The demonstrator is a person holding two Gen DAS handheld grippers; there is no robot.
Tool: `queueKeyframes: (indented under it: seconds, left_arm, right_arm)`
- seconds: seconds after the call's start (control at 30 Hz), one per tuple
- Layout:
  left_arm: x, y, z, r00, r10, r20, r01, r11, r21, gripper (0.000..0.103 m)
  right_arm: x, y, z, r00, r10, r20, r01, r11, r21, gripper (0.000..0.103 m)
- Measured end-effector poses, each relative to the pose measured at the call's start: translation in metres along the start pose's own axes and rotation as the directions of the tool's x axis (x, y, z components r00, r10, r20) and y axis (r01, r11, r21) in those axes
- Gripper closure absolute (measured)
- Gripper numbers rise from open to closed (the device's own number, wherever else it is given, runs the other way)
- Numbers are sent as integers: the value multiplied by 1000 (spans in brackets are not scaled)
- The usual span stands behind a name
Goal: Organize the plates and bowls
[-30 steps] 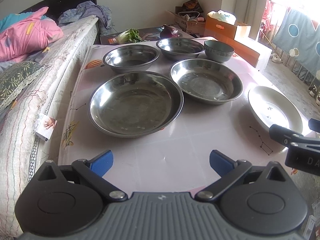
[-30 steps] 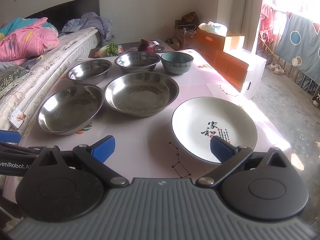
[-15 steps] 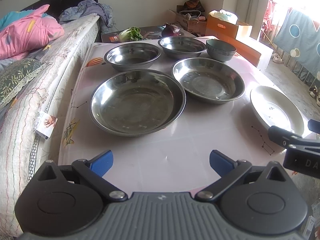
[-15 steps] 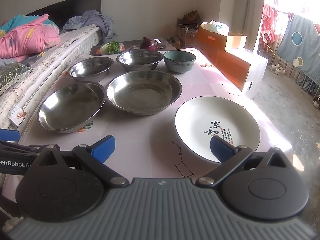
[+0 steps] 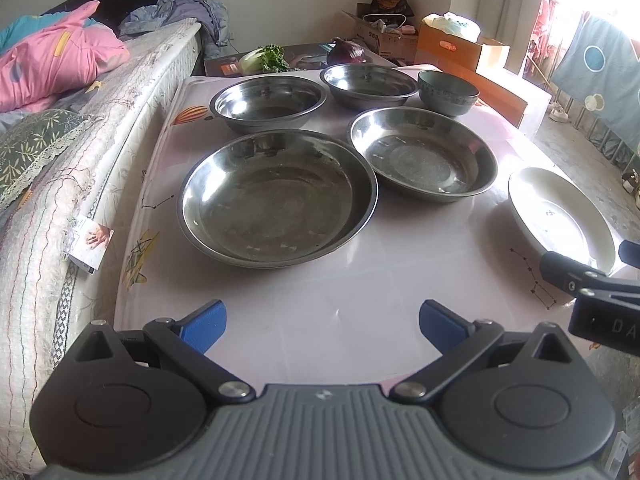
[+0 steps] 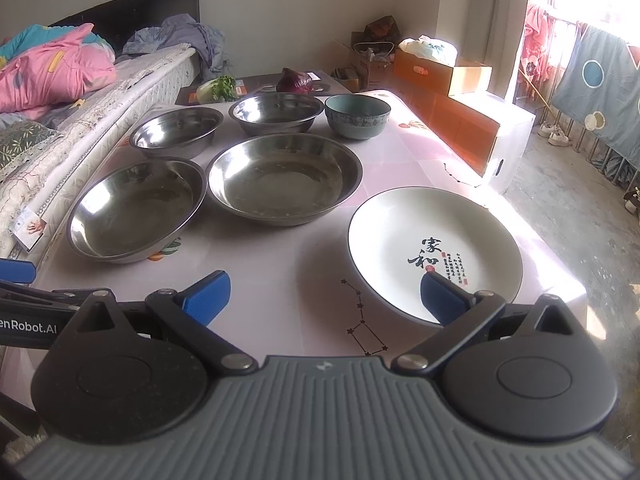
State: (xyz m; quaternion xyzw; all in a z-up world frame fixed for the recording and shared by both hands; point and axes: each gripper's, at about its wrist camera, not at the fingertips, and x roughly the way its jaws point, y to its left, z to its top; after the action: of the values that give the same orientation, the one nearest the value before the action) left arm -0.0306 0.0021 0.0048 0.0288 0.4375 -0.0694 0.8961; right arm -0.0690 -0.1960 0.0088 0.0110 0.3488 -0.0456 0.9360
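White plate (image 6: 434, 246) is lying at two o'clock under my right jaws' right fingertip (image 6: 438, 296); both jaws are gaping wide, holding nothing.

A lived-in home bedroom: a bed (image 6: 100, 92) with pink bedding (image 6: 52, 72) beside the table (image 6: 280, 264), cardboard boxes (image 6: 440, 72), laundry (image 6: 600, 80) by the window.

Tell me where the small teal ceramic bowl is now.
The small teal ceramic bowl sits at the table's far right in the right wrist view, beside the far-right steel bowl.
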Motion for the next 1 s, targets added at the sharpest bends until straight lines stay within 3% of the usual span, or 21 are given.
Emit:
queueKeyframes:
  seconds: [0.3,0.5,0.6,0.77,1.0]
  left_arm:
    - [6,10,22,997,55,48,-55,998,3,0]
    - [7,32,58,985,83,149,-80,996,-25,0]
    - [11,45,82,980,55,192,-49,998,-37,0]
    - [35,67,123,980,44,196,-32,997,-63,0]
    - [90,95,171,984,46,172,-32,996,-84,0]
  right_arm:
    - [14,-5,14,1000,3,11,-3,1000,-14,1]
    - [26,-5,53,990,106,95,-102,994,-47,1]
    - [39,-1,79,975,196,105,-188,978,-89,1]
    - [67,7,125,922,369,119,-357,927,-111,1]
    - [145,42,192,889,453,61,-446,889,-98,2]
